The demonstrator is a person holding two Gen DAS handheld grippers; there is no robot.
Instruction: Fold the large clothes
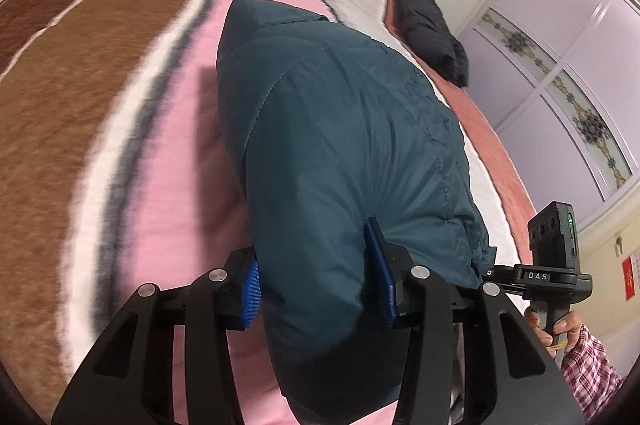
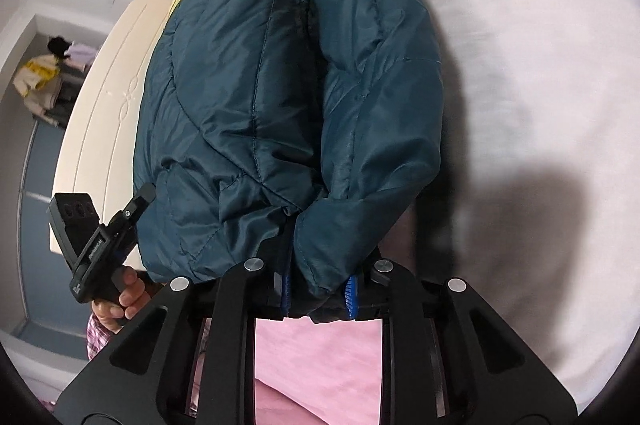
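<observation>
Striped pink-brown bed blanket fills our left wrist view; black jacket lies far off nr wardrobe doors. Left hand-held gripper clamps a thick fold of teal puffer jacket; jacket's near end cut off by frame. Right wrist view: right hand-held gripper pinches jacket's hem, bulk lifted over bed; fabric hides pads' tips & most of left hand.

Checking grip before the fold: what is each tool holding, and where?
Both hold the teal jacket: left tool on a padded edge, right tool on a bunched edge.
</observation>
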